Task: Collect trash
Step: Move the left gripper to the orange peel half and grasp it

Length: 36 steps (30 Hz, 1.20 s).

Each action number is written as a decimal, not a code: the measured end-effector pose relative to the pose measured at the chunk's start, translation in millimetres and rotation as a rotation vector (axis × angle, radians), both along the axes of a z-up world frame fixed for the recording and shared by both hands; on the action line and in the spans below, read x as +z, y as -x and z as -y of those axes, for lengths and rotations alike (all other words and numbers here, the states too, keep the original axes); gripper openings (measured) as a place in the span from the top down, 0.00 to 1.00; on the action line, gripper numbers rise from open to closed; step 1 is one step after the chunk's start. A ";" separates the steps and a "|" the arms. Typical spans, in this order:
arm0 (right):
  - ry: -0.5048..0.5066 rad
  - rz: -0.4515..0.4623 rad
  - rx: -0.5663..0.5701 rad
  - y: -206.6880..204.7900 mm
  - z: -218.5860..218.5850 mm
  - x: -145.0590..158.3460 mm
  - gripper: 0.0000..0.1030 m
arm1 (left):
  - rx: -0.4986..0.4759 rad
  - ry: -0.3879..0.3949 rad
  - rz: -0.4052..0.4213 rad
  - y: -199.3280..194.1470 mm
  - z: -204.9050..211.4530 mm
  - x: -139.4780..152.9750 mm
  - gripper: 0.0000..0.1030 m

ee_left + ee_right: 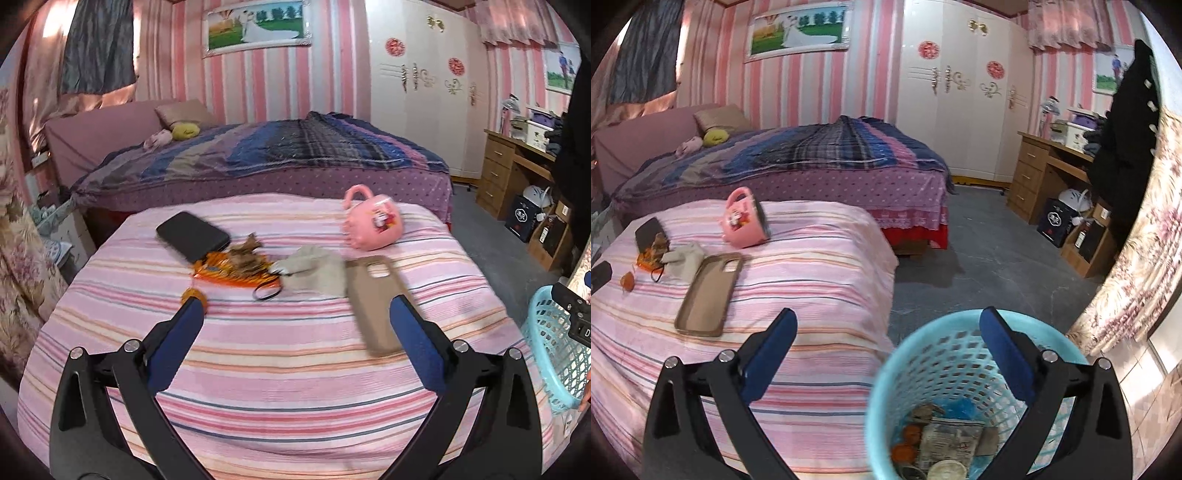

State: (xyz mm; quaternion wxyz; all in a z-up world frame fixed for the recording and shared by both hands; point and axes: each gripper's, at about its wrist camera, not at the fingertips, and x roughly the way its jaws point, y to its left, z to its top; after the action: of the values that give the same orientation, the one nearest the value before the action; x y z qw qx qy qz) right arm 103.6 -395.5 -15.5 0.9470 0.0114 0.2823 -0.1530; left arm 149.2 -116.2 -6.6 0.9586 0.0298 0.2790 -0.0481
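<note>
In the left wrist view, the left gripper [295,317] stands wide and empty over the striped bedcover [280,384]. Ahead lie an orange wrapper [225,274] with brown scraps, a black phone [192,236] and a phone case [380,299].

In the right wrist view, the right gripper [886,328] is wide, holding nothing, above the blue basket [886,376], which contains trash.

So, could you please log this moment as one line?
left hand-held gripper: open, empty | right hand-held gripper: open, empty | light-blue plastic mesh basket: holds trash | orange wrapper: on striped bed
</note>
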 end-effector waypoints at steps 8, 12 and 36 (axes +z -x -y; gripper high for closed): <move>-0.013 -0.008 0.051 -22.6 -43.9 -8.8 0.06 | 0.047 -0.027 -0.023 -6.1 -37.9 -13.8 0.05; -0.017 -0.009 0.083 -35.0 -66.4 -12.4 0.06 | 0.082 -0.027 -0.035 -10.8 -60.0 -18.8 0.05; -0.022 -0.037 0.251 -103.4 -155.1 -27.8 0.06 | 0.170 0.008 -0.151 -66.6 -130.2 -51.2 0.05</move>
State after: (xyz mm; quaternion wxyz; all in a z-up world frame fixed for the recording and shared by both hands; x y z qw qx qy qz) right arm 207.0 -240.5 -43.4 0.9531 -0.0162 0.3007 -0.0305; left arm 215.8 14.1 -57.7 0.9356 -0.0014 0.3519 0.0302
